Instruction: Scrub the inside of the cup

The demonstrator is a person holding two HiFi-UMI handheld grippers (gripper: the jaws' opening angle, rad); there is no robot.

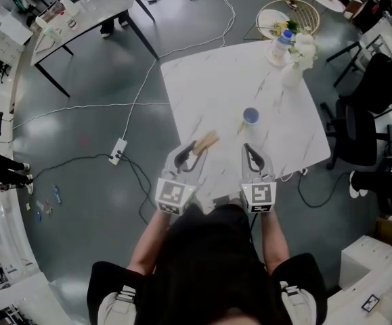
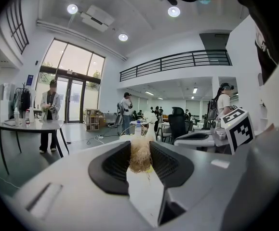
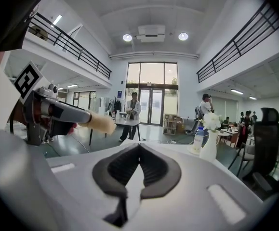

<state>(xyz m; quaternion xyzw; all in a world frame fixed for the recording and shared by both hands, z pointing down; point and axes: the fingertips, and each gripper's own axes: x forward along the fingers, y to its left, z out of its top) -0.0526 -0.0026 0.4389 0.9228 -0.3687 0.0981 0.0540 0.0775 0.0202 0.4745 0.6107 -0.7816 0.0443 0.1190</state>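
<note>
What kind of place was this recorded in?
Probably an open-plan office or lab hall: a railed mezzanine, tall glass entrance doors, and office chairs.

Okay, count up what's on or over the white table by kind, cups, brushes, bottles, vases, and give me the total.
Cup: 1
Brush, gripped in the left tool: 1
Bottle: 1
Vase of flowers: 1
Total: 4
</note>
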